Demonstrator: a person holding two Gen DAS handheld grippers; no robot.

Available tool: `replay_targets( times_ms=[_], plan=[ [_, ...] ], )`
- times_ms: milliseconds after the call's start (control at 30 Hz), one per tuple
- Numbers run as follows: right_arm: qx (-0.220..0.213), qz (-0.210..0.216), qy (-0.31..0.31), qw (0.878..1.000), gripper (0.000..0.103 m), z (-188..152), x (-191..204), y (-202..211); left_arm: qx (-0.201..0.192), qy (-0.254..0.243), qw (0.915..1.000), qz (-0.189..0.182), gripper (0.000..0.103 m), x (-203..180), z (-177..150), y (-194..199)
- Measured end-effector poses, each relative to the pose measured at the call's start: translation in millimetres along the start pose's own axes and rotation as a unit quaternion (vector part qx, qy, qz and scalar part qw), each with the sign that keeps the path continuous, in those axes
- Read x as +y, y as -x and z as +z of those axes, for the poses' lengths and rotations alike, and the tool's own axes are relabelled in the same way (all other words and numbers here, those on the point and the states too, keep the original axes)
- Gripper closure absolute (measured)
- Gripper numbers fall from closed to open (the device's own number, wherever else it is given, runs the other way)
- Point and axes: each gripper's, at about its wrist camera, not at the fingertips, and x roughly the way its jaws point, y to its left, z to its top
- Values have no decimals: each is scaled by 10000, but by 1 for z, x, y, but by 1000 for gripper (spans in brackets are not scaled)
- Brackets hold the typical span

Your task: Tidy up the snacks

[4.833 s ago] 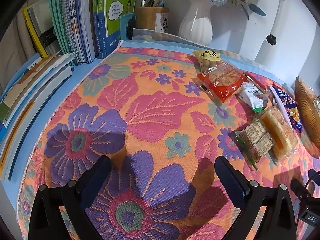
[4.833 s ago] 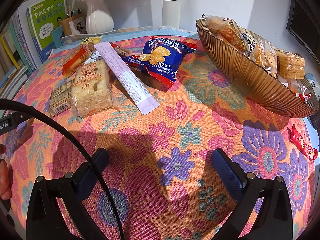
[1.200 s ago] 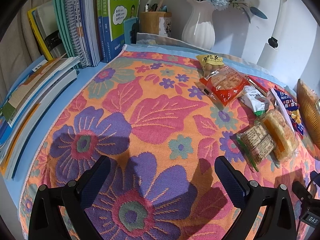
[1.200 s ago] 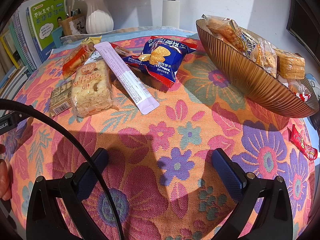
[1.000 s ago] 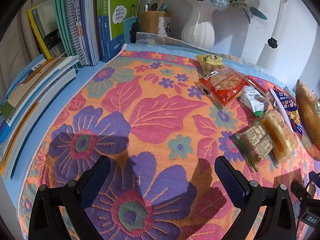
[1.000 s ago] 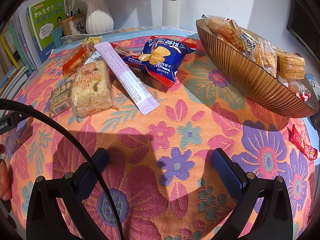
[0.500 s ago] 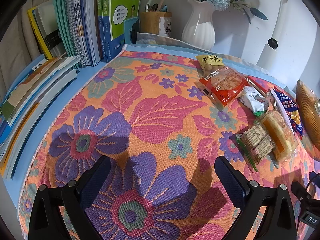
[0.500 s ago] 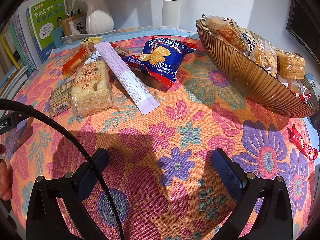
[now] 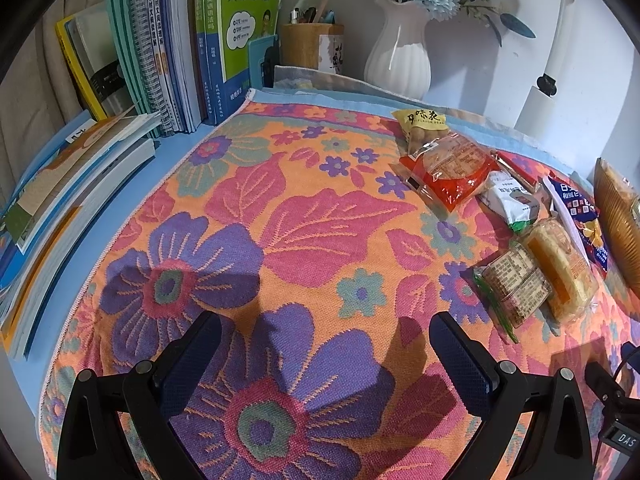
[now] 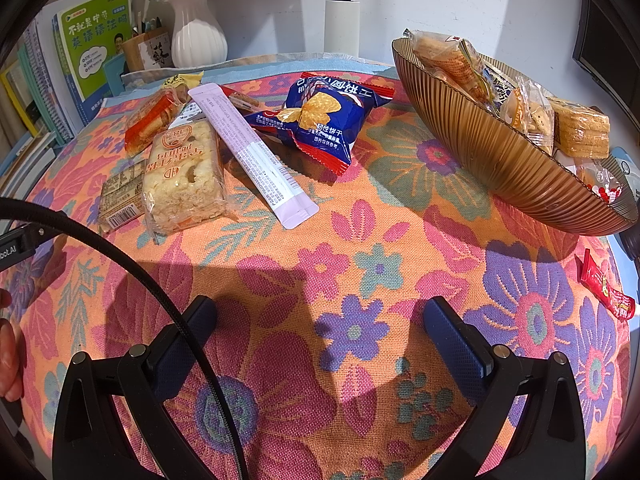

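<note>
The loose snacks lie in a cluster on the flower-patterned orange, pink and purple woven cloth [image 10: 360,280] that covers the surface. Nearest the right tongs [image 10: 320,322] is a long pale lilac stick sachet [image 10: 250,152], lying aslant with its far end across a thin red wrapper. To its left, touching it, sits a clear-wrapped crumbly beige cake bar [image 10: 184,174], and beside that a small clear-wrapped brown biscuit pack with a barcode [image 10: 120,196]. Farther back are an orange-red cracker packet [image 10: 150,122] and a small yellow pouch [image 10: 180,80]. Right of the sachet lies a dark blue crisp-style packet with red crimped ends [image 10: 320,116]. A ribbed amber glass bowl [image 10: 500,160] stands at the right, already filled with wrapped biscuits and wafers. A small red sachet [image 10: 606,290] lies alone on the cloth just below the bowl's near rim.

The right tongs are spread wide and empty above bare cloth, well short of the snacks. The left tongs [image 9: 326,334] are likewise wide and hold nothing, over a big purple flower, with the snack cluster off to their right. At the back stand a white fluted vase with blue flowers [image 9: 400,56], a wooden pen cup [image 9: 310,46] and a row of upright books [image 9: 180,40].
</note>
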Motion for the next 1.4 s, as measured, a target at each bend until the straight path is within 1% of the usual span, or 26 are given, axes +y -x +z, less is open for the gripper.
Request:
replay_targets(
  times_ms=[200, 433, 967, 1100, 1400],
  plan=[
    [2, 0, 2, 10000, 0, 0, 1, 0, 69, -45, 10000, -45, 0, -1, 1, -4],
    [4, 0, 3, 10000, 0, 1, 0, 0, -5, -38, 10000, 16, 0, -1, 1, -2],
    [8, -1, 6, 10000, 0, 2, 0, 0, 8, -58, 10000, 10, 0, -1, 0, -1],
    [9, -1, 7, 10000, 0, 2, 1, 0, -21, -28, 10000, -66, 0, 1, 1, 1],
    [12, -1, 9, 10000, 0, 2, 1, 0, -7, 20, 9992, -390, 0, 4, 2, 1]
  ],
)
